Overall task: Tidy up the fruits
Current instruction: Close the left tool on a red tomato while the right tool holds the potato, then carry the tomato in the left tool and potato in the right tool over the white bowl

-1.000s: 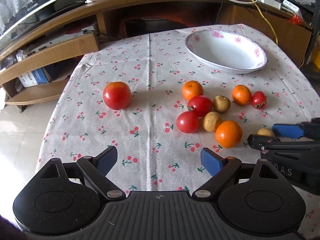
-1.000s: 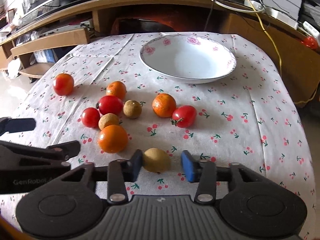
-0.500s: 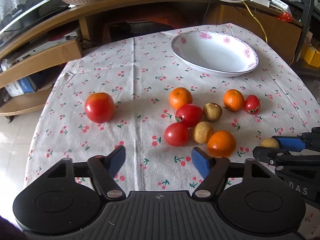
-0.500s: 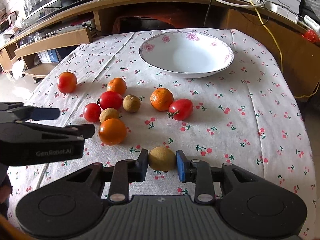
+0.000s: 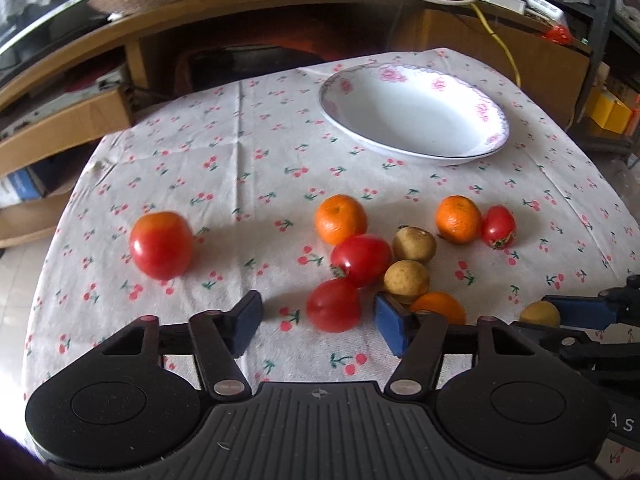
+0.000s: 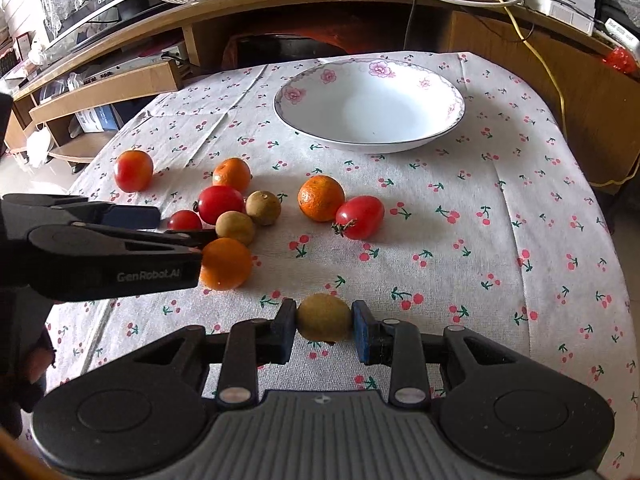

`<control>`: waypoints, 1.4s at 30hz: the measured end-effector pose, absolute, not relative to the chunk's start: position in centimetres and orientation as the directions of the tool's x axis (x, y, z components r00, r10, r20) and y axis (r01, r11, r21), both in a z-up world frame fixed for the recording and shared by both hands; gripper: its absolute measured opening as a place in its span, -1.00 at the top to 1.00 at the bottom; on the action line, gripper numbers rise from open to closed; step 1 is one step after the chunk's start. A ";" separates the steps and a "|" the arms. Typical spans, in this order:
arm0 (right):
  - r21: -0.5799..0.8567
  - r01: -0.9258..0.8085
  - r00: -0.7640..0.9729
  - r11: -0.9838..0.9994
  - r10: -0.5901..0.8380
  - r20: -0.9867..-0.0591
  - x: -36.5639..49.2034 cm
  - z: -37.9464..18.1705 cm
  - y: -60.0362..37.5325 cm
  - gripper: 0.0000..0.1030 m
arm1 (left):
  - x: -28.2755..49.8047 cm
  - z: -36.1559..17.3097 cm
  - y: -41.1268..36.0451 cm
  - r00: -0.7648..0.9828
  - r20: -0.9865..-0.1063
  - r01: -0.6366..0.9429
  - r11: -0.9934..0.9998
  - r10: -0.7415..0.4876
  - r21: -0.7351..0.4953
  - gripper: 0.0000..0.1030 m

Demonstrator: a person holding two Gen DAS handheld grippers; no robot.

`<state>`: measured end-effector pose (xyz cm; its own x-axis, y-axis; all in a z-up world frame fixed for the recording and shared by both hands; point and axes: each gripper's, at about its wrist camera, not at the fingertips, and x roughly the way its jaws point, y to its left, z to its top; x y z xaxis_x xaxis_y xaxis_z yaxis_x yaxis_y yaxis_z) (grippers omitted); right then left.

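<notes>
Right wrist view: the right gripper (image 6: 324,330) clamps a brown longan (image 6: 324,317), the pickup step, next likely carrying it to the empty bowl (image 6: 452,94).

Soft daylight, fruit shadows fall to right on worktop (image 5: 248,152). Strong fisheye bend at edges; left view slightly blurred, corners dark.

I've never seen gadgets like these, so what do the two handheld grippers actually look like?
Both are black plastic. The left gripper and right gripper each have a ribbed grey-black body, two rounded side housings, silver pivot pins and two thin fingers tipped with blue pads. White lettering reading "GenRobot.AI" runs along the left one's side. No cables show.
</notes>
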<state>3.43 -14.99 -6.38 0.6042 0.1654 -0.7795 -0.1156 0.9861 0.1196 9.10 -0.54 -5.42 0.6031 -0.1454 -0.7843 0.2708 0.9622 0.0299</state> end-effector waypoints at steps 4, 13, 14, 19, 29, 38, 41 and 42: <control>0.126 -0.110 0.601 0.986 0.167 -0.781 3.5 -6.4 -15.1 0.40 | 8.8 -5.4 -0.5 0.602 -0.781 0.293 0.956 -0.167 0.021 -0.18; 0.137 -0.105 0.596 0.985 0.172 -0.784 3.5 -6.3 -15.4 0.40 | 8.5 -5.2 -0.8 0.586 -0.786 0.322 0.947 -0.197 0.002 0.23; 0.141 -0.102 0.595 0.985 0.174 -0.784 3.5 -6.3 -15.5 0.40 | 8.6 -5.2 -0.7 0.582 -0.789 0.316 0.949 -0.197 -0.003 0.25; 0.148 -0.096 0.602 0.984 0.176 -0.779 3.3 -6.0 -15.9 0.41 | 8.5 -5.0 -0.7 0.578 -0.794 0.304 0.953 -0.186 -0.002 0.31; 0.172 -0.088 0.642 0.981 0.188 -0.743 3.0 -4.3 -16.6 0.41 | 7.5 -3.2 -1.1 0.594 -0.780 0.305 0.952 -0.199 -0.011 0.31; 0.167 -0.091 0.689 0.982 0.183 -0.701 3.1 -1.9 -16.2 0.41 | 7.3 -0.2 -1.5 0.623 -0.748 0.308 0.951 -0.228 -0.033 0.30; 0.166 -0.097 0.705 0.981 0.186 -0.685 3.0 -0.9 -16.1 0.40 | 7.2 0.9 -1.8 0.636 -0.739 0.304 0.952 -0.220 -0.022 0.30; 0.167 -0.098 0.710 0.981 0.187 -0.679 2.9 -0.6 -16.2 0.40 | 7.2 1.3 -1.9 0.640 -0.737 0.302 0.953 -0.217 -0.019 0.30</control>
<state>2.92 -16.16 -0.59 0.7099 0.1867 -0.6791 -0.0980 0.9810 0.1672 7.17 -1.88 1.27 0.6399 -0.2170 -0.7372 0.3017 0.9532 -0.0188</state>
